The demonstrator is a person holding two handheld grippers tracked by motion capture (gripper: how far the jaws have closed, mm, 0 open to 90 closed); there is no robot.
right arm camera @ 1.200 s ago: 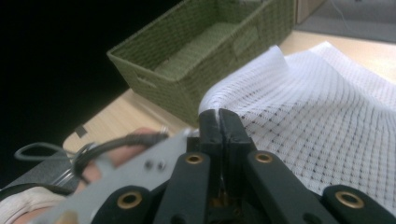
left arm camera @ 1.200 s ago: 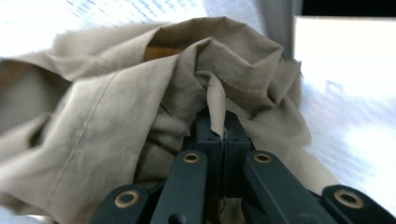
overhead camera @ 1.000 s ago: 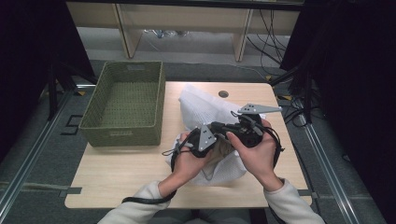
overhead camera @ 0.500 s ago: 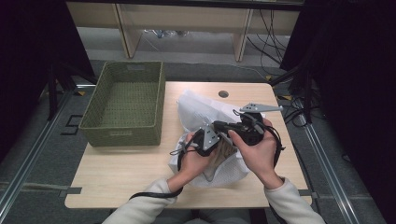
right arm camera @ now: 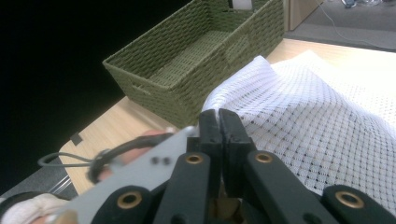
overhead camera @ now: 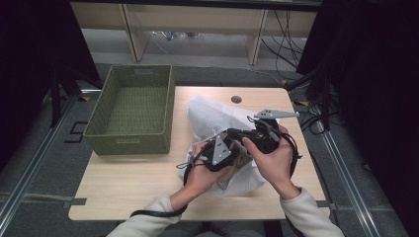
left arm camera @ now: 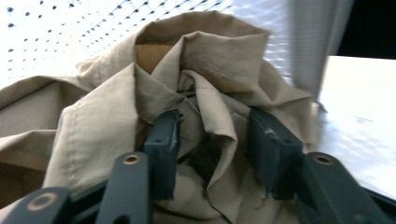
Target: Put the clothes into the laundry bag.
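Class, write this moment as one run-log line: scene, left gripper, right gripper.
scene: white mesh bag beside green basket | left gripper: jaws just opening around beige cloth | right gripper: shut on mesh bag edge

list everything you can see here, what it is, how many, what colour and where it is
basket: one, green woven, on the table's left part.
mesh bag: one, white, middle of the table, right of the basket.
cloth: one, beige, crumpled inside the mesh bag.
table: one, light wood.
cables: several, dark, on the floor beyond the table.
left gripper: one, black, jaws just been opening, apart around a fold of the cloth.
right gripper: one, black, jaws shut at the mesh bag's edge.
sleeves: two, cream, at the near edge.
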